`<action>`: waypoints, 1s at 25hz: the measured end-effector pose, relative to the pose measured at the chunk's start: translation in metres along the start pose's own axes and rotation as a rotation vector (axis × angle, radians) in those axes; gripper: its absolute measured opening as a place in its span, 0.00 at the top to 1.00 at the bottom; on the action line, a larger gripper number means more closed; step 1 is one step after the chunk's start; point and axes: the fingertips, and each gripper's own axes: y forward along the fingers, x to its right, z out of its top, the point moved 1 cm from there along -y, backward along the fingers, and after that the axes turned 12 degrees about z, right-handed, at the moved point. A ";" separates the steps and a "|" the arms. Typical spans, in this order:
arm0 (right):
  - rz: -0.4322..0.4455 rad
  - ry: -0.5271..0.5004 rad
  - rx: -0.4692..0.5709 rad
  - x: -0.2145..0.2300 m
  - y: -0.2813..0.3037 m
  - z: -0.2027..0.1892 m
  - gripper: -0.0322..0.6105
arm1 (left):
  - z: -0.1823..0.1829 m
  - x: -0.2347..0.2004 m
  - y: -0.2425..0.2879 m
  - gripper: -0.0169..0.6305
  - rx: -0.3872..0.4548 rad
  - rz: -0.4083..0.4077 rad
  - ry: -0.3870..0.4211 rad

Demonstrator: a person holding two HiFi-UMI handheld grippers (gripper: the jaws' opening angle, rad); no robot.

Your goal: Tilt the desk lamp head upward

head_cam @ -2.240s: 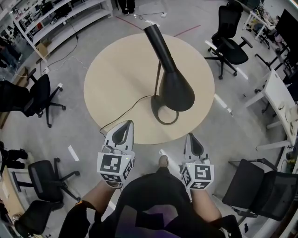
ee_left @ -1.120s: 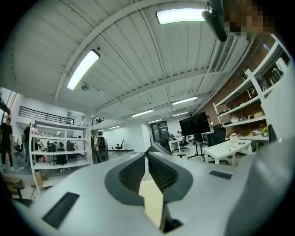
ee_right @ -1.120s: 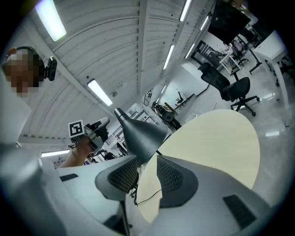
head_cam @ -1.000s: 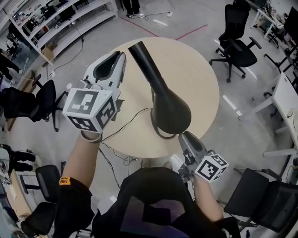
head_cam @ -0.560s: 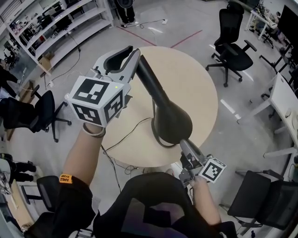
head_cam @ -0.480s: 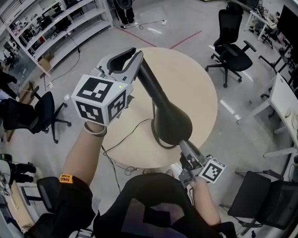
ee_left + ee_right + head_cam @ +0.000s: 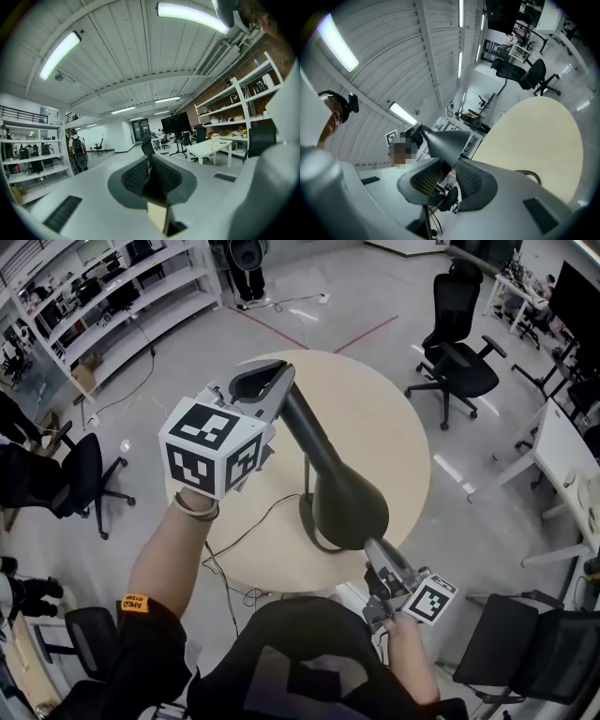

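Observation:
A dark grey desk lamp stands on a round beige table. Its cone-shaped head slants from a narrow rear end down to a wide shade near me, above the ring base. My left gripper is raised at the narrow rear end. In the left gripper view its pads stand close together on something dark, my left gripper shut on it. My right gripper is at the shade's near rim. There the lamp head reaches in between the wide jaws of my right gripper, which are open.
The lamp's cable runs off the table's near left edge. Black office chairs stand around the table: one at the far right, one at the left, one at the near right. Shelving lines the far left and a white desk the right.
My left gripper has moved right from beside the lamp onto the head's narrow rear end. The right gripper has stayed at the shade's near rim.

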 end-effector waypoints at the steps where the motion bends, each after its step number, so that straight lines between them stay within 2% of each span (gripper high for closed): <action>1: -0.007 -0.016 -0.007 -0.003 -0.001 0.001 0.78 | -0.002 -0.001 0.000 0.86 0.001 0.003 0.003; 4: -0.017 -0.064 -0.028 -0.016 -0.004 0.007 0.78 | -0.006 -0.005 0.003 0.86 -0.006 0.002 0.004; 15: -0.036 -0.243 -0.050 -0.096 -0.006 0.048 0.78 | -0.035 -0.030 0.011 0.87 -0.043 -0.027 -0.112; 20: 0.022 -0.365 -0.009 -0.145 0.009 0.074 0.78 | -0.054 -0.039 0.016 0.87 -0.078 -0.042 -0.180; 25: 0.103 -0.409 0.054 -0.175 0.022 0.096 0.78 | -0.069 -0.035 0.021 0.90 -0.108 -0.070 -0.238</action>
